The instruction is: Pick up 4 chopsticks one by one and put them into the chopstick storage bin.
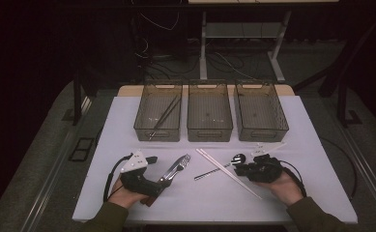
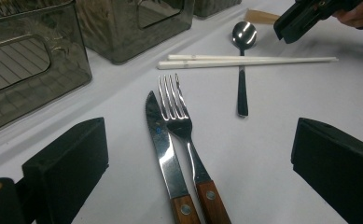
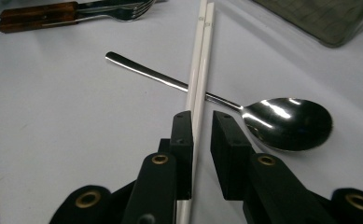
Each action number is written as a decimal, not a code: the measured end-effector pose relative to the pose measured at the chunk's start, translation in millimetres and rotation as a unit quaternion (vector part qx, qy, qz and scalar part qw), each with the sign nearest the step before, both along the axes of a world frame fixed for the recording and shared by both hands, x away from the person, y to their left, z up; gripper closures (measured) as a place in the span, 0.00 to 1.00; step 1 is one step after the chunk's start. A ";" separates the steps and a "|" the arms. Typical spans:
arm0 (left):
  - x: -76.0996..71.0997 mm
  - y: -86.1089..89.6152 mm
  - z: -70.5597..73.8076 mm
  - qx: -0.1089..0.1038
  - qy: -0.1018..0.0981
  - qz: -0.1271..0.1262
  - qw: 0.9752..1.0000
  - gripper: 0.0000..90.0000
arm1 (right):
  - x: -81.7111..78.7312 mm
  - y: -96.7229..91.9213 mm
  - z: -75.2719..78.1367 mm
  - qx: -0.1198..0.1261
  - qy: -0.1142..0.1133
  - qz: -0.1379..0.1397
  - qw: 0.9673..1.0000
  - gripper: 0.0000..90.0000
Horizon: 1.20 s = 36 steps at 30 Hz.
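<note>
Here the right gripper (image 3: 201, 135) sits low over the white table (image 1: 127, 125) with the pair of white chopsticks (image 3: 201, 60) running between its black jaws; the jaws stand close on either side, the left pad against the sticks, a narrow gap showing at the right one, so a firm clench cannot be told. The chopsticks lie side by side across the handle of a steel spoon (image 3: 282, 122), whose bowl rests just beside the right jaw. In the high view the right gripper (image 1: 253, 169) is near the table's front edge, right of centre; the left gripper (image 1: 142, 174) rests at the left, its jaws spread wide and holding nothing. Between those wide jaws lie a wooden-handled knife (image 2: 163, 149) and fork (image 2: 181, 126), touching. Three smoky plastic bins (image 1: 209, 113) stand in a row behind; the left bin holds metal tongs (image 1: 165, 116).
</note>
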<state>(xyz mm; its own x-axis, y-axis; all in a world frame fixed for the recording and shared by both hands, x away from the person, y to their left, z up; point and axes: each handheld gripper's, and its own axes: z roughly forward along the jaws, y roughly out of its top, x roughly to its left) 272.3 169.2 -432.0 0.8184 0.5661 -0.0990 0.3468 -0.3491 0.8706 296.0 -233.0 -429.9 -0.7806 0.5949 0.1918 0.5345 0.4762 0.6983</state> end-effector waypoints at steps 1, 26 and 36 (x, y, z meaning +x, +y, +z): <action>0.0 0.0 0.0 0.000 0.000 0.000 1.000 0.03 | 0.9 1.7 -1.0 -0.003 0.002 0.002 1.000 0.88; -0.2 -0.7 0.0 0.002 0.002 -0.003 1.000 0.03 | 0.7 13.2 -11.5 -0.047 0.001 0.011 0.999 0.90; -0.3 -0.8 0.0 0.002 0.002 -0.003 1.000 0.03 | 1.3 12.9 -13.6 -0.069 -0.010 0.010 0.997 0.90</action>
<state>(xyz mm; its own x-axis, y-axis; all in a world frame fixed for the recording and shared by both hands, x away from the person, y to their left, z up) 272.0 168.4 -432.0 0.8213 0.5617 -0.0997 0.3479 -0.3547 0.8679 297.4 -220.1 -443.5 -0.7959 0.5983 0.0926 0.5098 0.5797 0.6357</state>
